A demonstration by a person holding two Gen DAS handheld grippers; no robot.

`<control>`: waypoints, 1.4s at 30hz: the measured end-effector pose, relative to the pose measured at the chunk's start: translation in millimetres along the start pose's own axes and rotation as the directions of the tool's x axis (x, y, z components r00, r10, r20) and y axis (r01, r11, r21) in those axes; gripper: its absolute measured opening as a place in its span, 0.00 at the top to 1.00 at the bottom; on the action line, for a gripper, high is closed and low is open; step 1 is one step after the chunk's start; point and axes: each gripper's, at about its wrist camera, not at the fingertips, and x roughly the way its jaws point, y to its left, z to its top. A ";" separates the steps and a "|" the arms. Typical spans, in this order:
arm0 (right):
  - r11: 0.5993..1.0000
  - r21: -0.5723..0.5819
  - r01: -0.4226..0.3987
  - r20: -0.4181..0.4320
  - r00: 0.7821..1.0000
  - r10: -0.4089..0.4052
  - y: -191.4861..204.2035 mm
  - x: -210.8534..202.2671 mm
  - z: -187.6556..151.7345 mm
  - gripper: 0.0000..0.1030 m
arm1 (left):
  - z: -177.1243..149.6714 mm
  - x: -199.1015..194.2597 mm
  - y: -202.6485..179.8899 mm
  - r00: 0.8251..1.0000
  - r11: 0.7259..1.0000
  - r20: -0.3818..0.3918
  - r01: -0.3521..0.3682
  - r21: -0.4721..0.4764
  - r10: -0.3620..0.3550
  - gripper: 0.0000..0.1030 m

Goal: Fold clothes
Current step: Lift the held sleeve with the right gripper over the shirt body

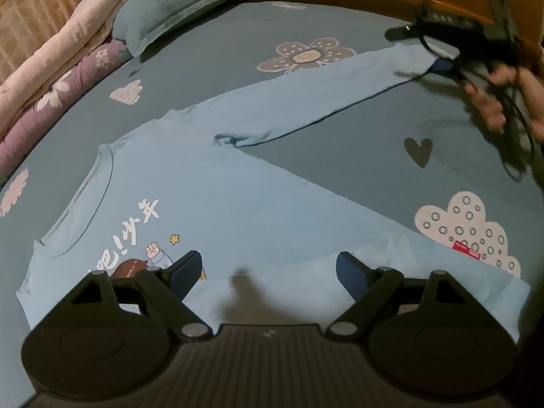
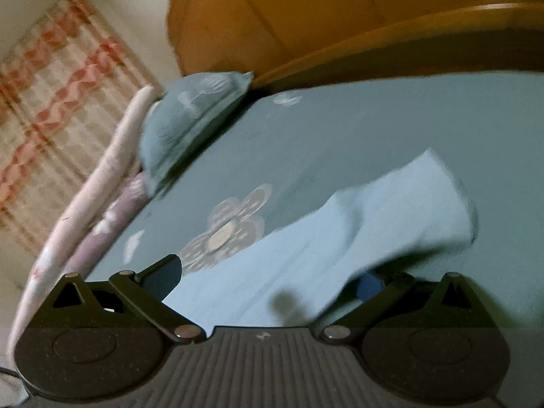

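Observation:
A light blue long-sleeved shirt (image 1: pixel 258 204) with a cartoon print lies flat on the bed, one sleeve (image 1: pixel 306 102) stretched toward the far right. My left gripper (image 1: pixel 268 265) hovers open over the shirt's body, nothing between its fingers. A hand holds my right gripper (image 1: pixel 438 56) at the cuff end of that sleeve. In the right wrist view the right gripper (image 2: pixel 268 272) has its jaws wide apart, with the sleeve (image 2: pixel 340 238) running between them. The cuff (image 2: pixel 438 200) is raised off the sheet, and the cloth drapes over the right finger (image 2: pixel 370 285). This view is blurred.
The bed has a dark blue sheet (image 1: pixel 340 27) printed with flowers, clouds and a heart. A blue pillow (image 1: pixel 170 3) and rolled pink and purple quilts (image 1: pixel 57 68) lie along the far left. A wooden headboard (image 2: pixel 306 17) borders the far side, and a curtain (image 2: pixel 51 102) hangs on the left.

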 end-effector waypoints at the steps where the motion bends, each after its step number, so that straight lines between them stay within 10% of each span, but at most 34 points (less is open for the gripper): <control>1: 0.999 -0.043 0.010 0.001 1.000 -0.010 4.5 4.0 -2.0 0.00 | 0.6 1.8 0.5 1.000 1.000 -0.002 0.000 -0.004 0.000 0.16; 42: 0.962 0.018 -0.273 0.107 0.957 0.269 49.0 -23.8 21.6 0.00 | -21.3 -29.2 0.3 0.997 0.997 0.003 -0.071 -0.011 0.071 0.16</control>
